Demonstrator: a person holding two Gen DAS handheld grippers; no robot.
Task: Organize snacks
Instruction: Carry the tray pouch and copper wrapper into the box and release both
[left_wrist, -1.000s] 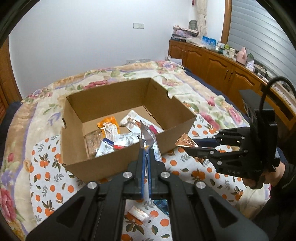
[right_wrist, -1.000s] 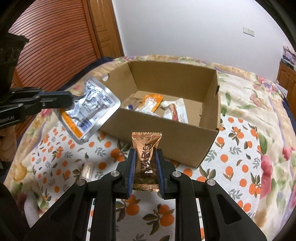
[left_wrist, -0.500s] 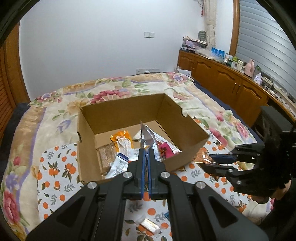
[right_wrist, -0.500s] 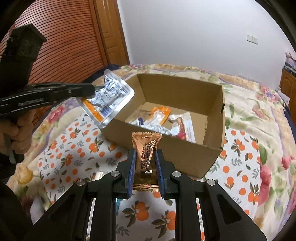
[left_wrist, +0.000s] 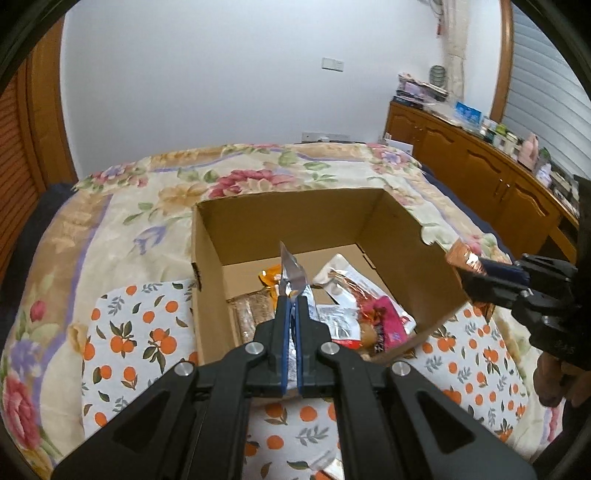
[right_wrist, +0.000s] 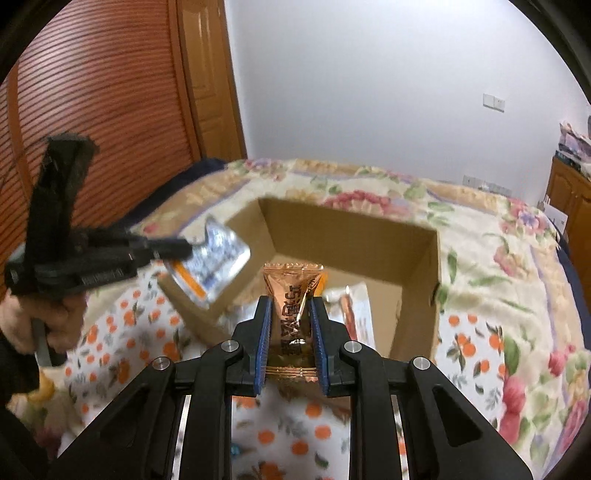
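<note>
Left wrist view, from left to right: an orange-print cloth (left_wrist: 129, 332) is spread over a floral bedspread (left_wrist: 122, 206), and an open cardboard box (left_wrist: 207, 295) is set on the cloth. The left gripper (left_wrist: 291, 306) is seen at centre, its jaws closed to a narrow gap on a silver foil packet (left_wrist: 291, 275), which is held edge-on above the near part of the box. Several snack packets (left_wrist: 354, 314) are piled on the box floor. At the right edge, the right gripper (left_wrist: 476, 271) is seen side-on beside the right wall of the box, with a copper wrapper (left_wrist: 461, 254) pinched in its jaws. A wooden sideboard (left_wrist: 480, 170) is seen along the far right wall.

Right wrist view, from left to right: a wooden shutter door (right_wrist: 110, 110) is seen at the left. The left gripper (right_wrist: 184, 249), blurred, is held in a hand (right_wrist: 55, 317), and the silver foil packet (right_wrist: 214, 269) is shown flat-on over the left wall of the cardboard box (right_wrist: 417, 295). At centre, the right gripper (right_wrist: 291, 306) is closed on the copper wrapper (right_wrist: 291, 306), which is held upright at the near edge of the box. The floral bedspread (right_wrist: 498, 258) fills the right.
</note>
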